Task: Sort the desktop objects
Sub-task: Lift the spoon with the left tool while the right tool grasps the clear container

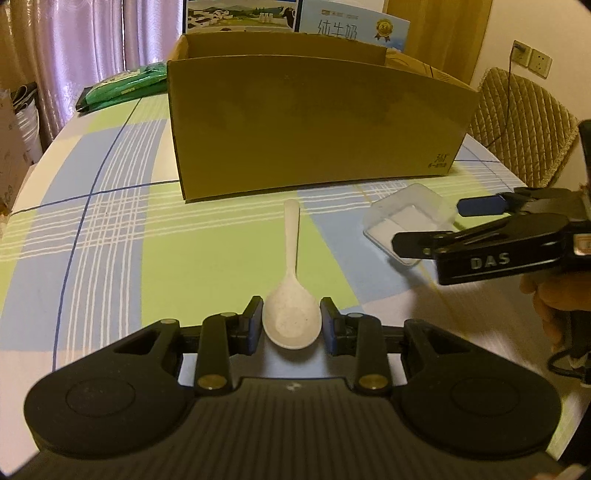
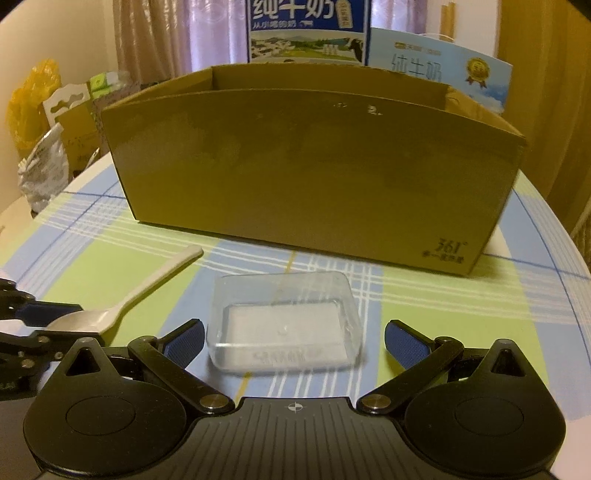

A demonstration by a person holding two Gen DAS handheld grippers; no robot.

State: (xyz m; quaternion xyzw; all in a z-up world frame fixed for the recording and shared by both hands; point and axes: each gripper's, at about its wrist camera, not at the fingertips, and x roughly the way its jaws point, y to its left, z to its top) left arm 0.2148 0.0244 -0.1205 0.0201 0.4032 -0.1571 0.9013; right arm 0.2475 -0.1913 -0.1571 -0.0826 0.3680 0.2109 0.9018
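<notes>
A white spoon (image 1: pixel 291 295) lies on the checked tablecloth (image 1: pixel 110 221), handle pointing at a brown cardboard box (image 1: pixel 314 122). My left gripper (image 1: pixel 292 319) has both blue pads against the sides of the spoon's bowl, which rests on the cloth. A clear plastic tray (image 2: pixel 284 325) sits in front of the cardboard box (image 2: pixel 306 177). My right gripper (image 2: pixel 295 341) is open wide, a finger on either side of the tray and apart from it. In the left wrist view the right gripper (image 1: pixel 430 225) reaches over the tray (image 1: pixel 402 218). The spoon (image 2: pixel 147 291) and left gripper (image 2: pixel 55 323) show at the left.
Milk cartons (image 1: pixel 240 14) stand behind the cardboard box. A green packet (image 1: pixel 122 86) lies at the table's far left. A padded chair (image 1: pixel 524 122) stands to the right, and bags (image 2: pixel 40 166) are heaped past the left edge. A hand (image 1: pixel 554 295) holds the right gripper.
</notes>
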